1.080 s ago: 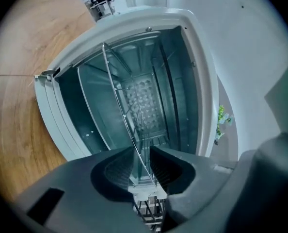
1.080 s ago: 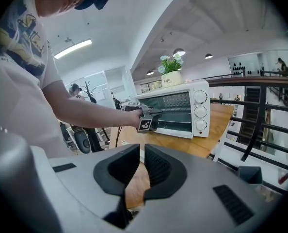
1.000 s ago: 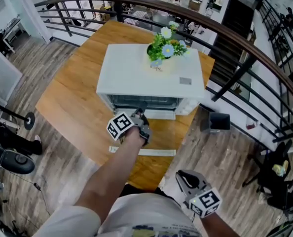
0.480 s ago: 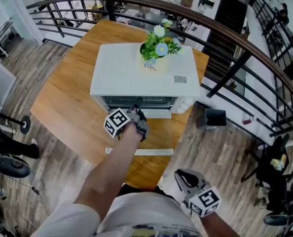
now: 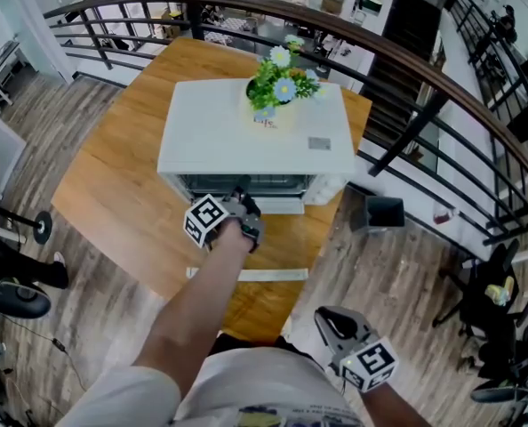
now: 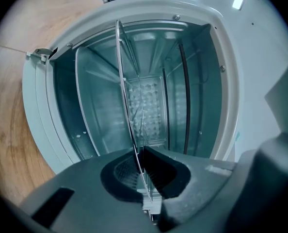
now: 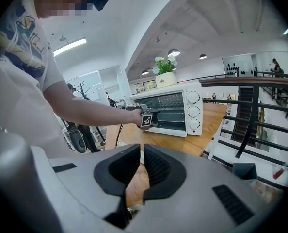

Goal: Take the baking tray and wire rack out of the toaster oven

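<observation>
Wooden tabletop (image 5: 113,181) bears an open white toaster oven (image 5: 237,136). Left gripper (image 6: 139,152) has just closed its jaws on the thin metal wire rack (image 6: 124,76); right gripper (image 7: 140,154) hangs clenched, empty.

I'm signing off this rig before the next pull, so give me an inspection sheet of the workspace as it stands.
Surface: wooden table, carrying the oven and a white strip near its front.
Job's things: toaster oven, door open; wire rack inside; baking tray not clearly made out.
Clutter: flower pot on the oven's top.
Grippers: left gripper at the oven mouth, jaws just closed, shut on the rack's front wire; right gripper low, away from the oven, jaws together, nothing between.
Cables: dark cable hanging beside the table.
Surroundings: curved railing; dark bin on the floor.
</observation>
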